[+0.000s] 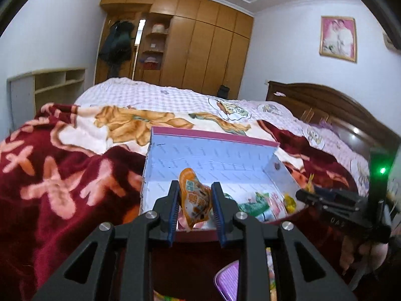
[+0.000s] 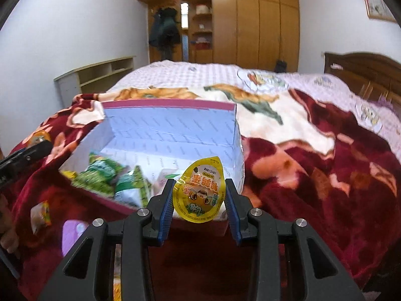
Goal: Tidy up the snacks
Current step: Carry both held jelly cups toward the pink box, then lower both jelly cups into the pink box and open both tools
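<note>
Left gripper [image 1: 196,202]: pinching an orange packet [image 1: 196,199] between the blue pads [image 1: 175,215]; packet crumpled and tilted, top corner poking above the fingertips. Held over the near wall of the box, presumably so that a release drops it inside.

Right gripper [image 2: 199,199]: closed on a yellow jelly cup [image 2: 200,193], foil lid facing the camera, print upside down. Gripped by the rim edges, likely because the flat lid gives the pads two firm sides.

Box [image 1: 175,160]: open, pale blue lining, maroon rim, resting on the red floral blanket [image 1: 50,175]. Tall far wall acts as a backstop; near wall is low, hence the approach from this side.

Box contents: green packets [image 2: 100,178] and a few other wrapped pieces piled along the near side; far half of the floor bare. Room judged ample for both held items.

Loose snacks: one small packet [image 2: 41,214] on the blanket to the left of the box; a purple lidded thing [image 1: 226,282] below the grippers, purpose unclear.

Relative position: right gripper seen at the right edge of the left view, at the box's right corner; both tools side by side, apart from one another.

Stage (judgement): mid-task, two items carried to the box, neither yet let go.

Risk (judgement): orange packet hangs right at the near wall; release too early could land it on the blanket.
</note>
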### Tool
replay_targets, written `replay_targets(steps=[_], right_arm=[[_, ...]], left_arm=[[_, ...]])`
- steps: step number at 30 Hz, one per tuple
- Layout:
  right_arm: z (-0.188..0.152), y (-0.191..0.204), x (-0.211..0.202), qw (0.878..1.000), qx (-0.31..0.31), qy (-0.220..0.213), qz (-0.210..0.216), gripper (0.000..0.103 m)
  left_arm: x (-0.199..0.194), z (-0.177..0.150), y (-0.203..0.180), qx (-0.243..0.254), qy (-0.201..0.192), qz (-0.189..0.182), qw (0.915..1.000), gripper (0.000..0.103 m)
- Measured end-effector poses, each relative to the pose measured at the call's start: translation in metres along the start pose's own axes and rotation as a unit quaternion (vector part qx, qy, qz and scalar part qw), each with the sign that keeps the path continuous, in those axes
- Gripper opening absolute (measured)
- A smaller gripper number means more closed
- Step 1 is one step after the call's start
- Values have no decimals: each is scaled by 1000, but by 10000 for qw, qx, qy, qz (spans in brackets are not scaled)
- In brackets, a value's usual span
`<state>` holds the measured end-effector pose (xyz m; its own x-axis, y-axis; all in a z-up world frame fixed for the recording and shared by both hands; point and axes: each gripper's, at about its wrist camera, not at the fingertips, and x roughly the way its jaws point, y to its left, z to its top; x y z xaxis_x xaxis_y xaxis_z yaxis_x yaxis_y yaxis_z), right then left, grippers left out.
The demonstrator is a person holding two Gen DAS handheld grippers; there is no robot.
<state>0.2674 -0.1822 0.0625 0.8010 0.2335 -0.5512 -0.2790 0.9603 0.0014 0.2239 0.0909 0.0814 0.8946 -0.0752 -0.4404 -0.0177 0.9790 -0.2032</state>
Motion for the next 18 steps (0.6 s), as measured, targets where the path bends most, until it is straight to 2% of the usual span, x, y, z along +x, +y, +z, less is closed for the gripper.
replay_targets(steps=[4, 8, 12, 18], right_arm=[[-2, 0, 11, 9999, -32, 94, -44, 39], [-1, 1, 23, 9995, -119, 186, -245, 39], [-3, -1, 27, 9994, -96, 205, -252, 39], [-6, -7, 26, 9997, 69, 144, -159, 39]], left_arm=[[14, -5, 5, -6, 109, 151, 9998, 26], [40, -17, 1, 145, 559, 498, 9971, 26], [51, -24, 7, -2, 779, 332, 9964, 26], [50, -27, 17, -227, 764, 217, 9966, 26]])
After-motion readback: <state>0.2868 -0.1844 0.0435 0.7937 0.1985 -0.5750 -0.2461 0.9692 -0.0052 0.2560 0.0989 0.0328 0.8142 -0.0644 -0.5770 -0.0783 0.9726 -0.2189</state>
